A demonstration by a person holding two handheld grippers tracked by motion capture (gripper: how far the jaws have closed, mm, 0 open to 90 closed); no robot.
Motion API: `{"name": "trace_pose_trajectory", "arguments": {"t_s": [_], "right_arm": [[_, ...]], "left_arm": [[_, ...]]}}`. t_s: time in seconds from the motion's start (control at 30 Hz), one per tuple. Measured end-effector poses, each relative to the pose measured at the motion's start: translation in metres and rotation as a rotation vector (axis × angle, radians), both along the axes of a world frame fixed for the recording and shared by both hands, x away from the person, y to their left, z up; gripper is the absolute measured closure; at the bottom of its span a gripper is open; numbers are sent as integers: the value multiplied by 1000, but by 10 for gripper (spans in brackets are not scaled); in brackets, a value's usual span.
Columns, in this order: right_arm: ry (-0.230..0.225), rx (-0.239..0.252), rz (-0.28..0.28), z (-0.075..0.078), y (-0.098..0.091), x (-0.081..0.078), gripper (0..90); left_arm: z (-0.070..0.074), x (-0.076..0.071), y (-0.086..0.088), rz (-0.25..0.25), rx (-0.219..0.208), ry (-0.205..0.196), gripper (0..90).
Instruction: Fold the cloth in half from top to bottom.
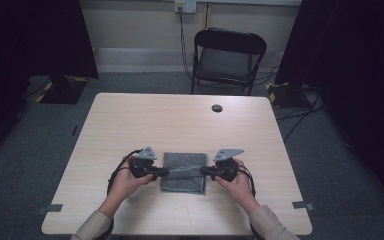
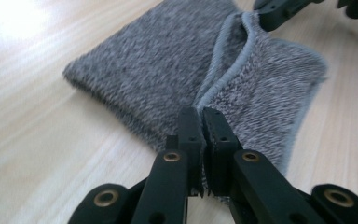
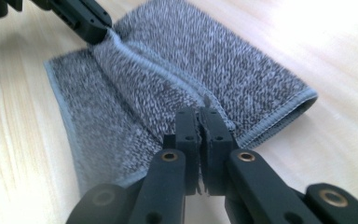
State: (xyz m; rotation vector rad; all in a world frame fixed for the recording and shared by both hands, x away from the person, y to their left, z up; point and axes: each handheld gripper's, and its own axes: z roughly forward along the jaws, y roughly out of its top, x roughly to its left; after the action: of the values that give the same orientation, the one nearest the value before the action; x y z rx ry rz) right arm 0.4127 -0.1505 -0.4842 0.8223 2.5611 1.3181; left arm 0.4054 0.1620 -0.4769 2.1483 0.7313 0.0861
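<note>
A grey knitted cloth (image 1: 183,172) lies folded on the light wooden table (image 1: 180,125), near its front edge. My left gripper (image 1: 163,171) is shut on the cloth's left side, pinching its pale hemmed edge (image 2: 223,77). My right gripper (image 1: 203,171) is shut on the right side of the same edge (image 3: 149,65). The hem runs taut between the two grippers and stands slightly raised off the layer beneath. In the left gripper view the jaws (image 2: 201,119) press together on the hem; the right gripper view (image 3: 200,119) shows the same.
A black folding chair (image 1: 227,57) stands beyond the table's far edge. A round cable hole (image 1: 217,108) sits in the tabletop at the back. Dark curtains hang at both sides, with cables on the grey carpet.
</note>
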Motion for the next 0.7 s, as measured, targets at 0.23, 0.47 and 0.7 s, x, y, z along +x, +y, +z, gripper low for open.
{"name": "trace_pose_trajectory", "arguments": {"t_s": [0.23, 0.47, 0.7], "right_arm": [[-18, 49, 1, 13, -8, -4, 880], [-55, 82, 12, 33, -6, -10, 880], [-76, 102, 75, 44, -6, -36, 880]], "left_arm": [[31, -2, 4, -16, -30, -63, 870], [56, -7, 12, -17, -57, -104, 869], [51, -30, 21, -44, -74, -91, 870]]}}
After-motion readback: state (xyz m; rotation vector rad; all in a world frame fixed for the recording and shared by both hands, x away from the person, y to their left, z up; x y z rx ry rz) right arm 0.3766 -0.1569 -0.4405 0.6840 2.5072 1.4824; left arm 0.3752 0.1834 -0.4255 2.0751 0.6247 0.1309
